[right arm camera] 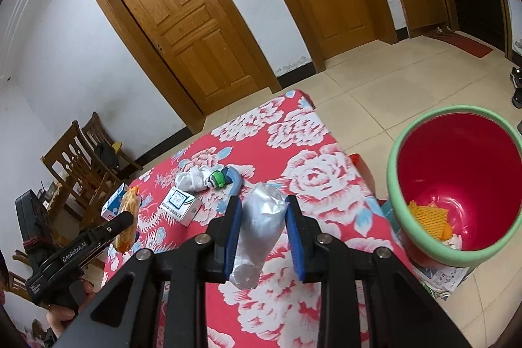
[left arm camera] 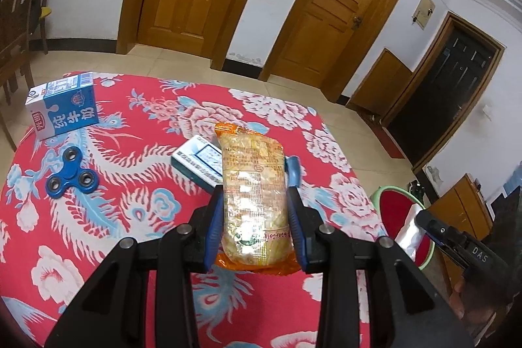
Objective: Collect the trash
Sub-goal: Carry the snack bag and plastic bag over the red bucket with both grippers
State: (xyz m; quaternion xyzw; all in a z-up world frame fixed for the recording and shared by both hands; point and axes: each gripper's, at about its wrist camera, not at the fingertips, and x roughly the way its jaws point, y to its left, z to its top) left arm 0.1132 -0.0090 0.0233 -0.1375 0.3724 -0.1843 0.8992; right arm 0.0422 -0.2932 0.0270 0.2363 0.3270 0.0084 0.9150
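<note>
My left gripper (left arm camera: 256, 185) is shut on an orange-edged snack packet (left arm camera: 253, 194) and holds it above the red flowered tablecloth (left arm camera: 130, 217). It also shows in the right wrist view (right arm camera: 127, 217). My right gripper (right arm camera: 262, 204) is shut on a silvery foil wrapper (right arm camera: 261, 227), held over the table's right side. The wrapper also shows in the left wrist view (left arm camera: 409, 232). A red bin with a green rim (right arm camera: 456, 185) stands on the floor right of the table, with orange netting and scraps inside.
On the cloth lie a blue milk carton (left arm camera: 63, 110), a blue fidget spinner (left arm camera: 70, 176), a small white-and-blue box (left arm camera: 199, 160), a white sock (right arm camera: 195, 178), and a green toy (right arm camera: 217, 178). Wooden chairs (right arm camera: 78, 165) stand at the left. Doors line the far wall.
</note>
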